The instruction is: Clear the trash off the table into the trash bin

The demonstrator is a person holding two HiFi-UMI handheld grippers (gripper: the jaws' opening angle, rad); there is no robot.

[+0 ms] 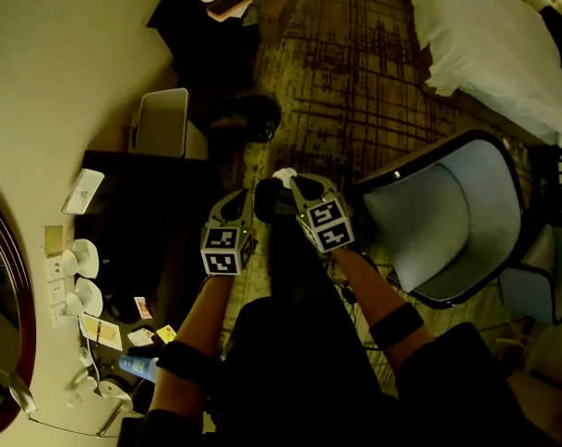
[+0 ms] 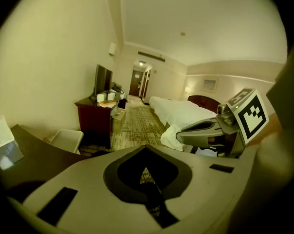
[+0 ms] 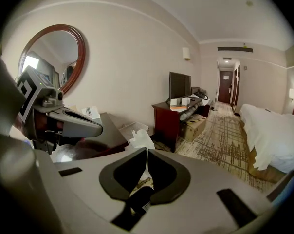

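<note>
Far left: dark desk [image 1: 160, 240] along the wall, with a white card [image 1: 83, 191], two white cups [image 1: 83, 259], small packets and a blue bottle [image 1: 137, 369] on it. The trash bin [image 1: 162, 124], white and open-topped, sits on the floor just past the desk's far end.

Centre: both grippers are side by side in front of the person, over the carpet [image 1: 355, 73] and off the desk edge.
- left gripper [image 1: 247, 203]: jaws pressed together, nothing between the pads in its own view.
- right gripper [image 1: 295, 186]: jaws nearly together, pinching a crumpled white tissue [image 1: 284, 174]. The paper runs up between the pads and sticks out past the tips.

The tissue is in the air, near the bin but not over it. The right gripper view shows the bin ahead and below, just left of the tissue.

Right: curved-back armchair [image 1: 448, 217] close beside the right arm. White bed [image 1: 495, 45] beyond it at top right. A dark dresser [image 1: 207, 21] with cups on it is at top centre.
</note>
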